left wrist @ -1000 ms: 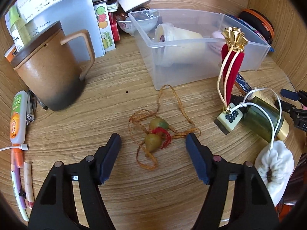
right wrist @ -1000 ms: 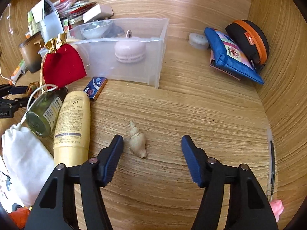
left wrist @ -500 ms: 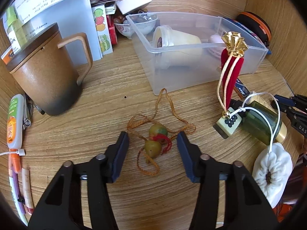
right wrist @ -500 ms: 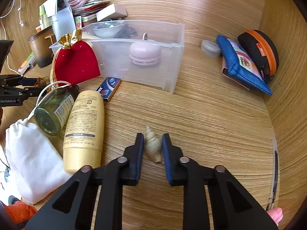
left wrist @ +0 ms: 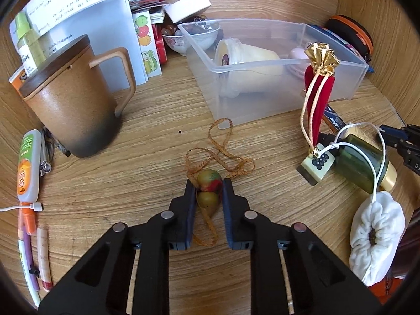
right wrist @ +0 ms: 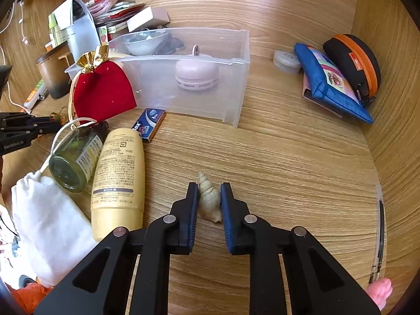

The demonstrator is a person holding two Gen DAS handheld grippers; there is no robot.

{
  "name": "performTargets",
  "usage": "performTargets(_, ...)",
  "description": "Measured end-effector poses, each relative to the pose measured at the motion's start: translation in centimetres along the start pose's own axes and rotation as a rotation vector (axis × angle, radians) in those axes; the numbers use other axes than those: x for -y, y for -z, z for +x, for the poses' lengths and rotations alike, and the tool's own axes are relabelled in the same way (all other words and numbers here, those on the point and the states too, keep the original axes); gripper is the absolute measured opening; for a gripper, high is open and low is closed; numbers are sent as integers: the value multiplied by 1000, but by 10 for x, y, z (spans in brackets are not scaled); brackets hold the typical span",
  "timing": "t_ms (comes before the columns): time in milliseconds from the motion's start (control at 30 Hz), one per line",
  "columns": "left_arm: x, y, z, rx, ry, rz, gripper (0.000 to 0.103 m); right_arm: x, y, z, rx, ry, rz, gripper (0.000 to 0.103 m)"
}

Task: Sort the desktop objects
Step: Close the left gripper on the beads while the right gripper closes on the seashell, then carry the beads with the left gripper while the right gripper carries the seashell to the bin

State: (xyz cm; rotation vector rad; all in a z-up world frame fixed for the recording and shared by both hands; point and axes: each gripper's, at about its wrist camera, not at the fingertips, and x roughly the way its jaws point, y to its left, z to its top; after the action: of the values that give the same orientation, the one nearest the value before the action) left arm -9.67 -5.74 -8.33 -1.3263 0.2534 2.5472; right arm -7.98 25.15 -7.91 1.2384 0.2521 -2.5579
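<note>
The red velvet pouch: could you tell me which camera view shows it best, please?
The right wrist view: the red velvet pouch faces the camera broadside, gold top included. The left wrist view shows it edge-on, a narrow red strip with cords beside the clear bin.

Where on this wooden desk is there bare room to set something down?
Free: the wood between the clear plastic bin and blue zip pouch, and between the brown lidded mug and bin. Crowded: around the yellow lotion tube, green glass jar and white drawstring bag.
</note>
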Motion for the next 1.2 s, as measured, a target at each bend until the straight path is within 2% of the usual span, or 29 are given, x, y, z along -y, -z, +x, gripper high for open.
performTargets(633, 7, -9, -66, 170, 15, -48, 18, -19, -30, -48, 131, 39, -77, 16)
performTargets(1200, 18, -47, -107, 289, 42, -25, 18, -38, -67, -62, 210, 32, -161, 16)
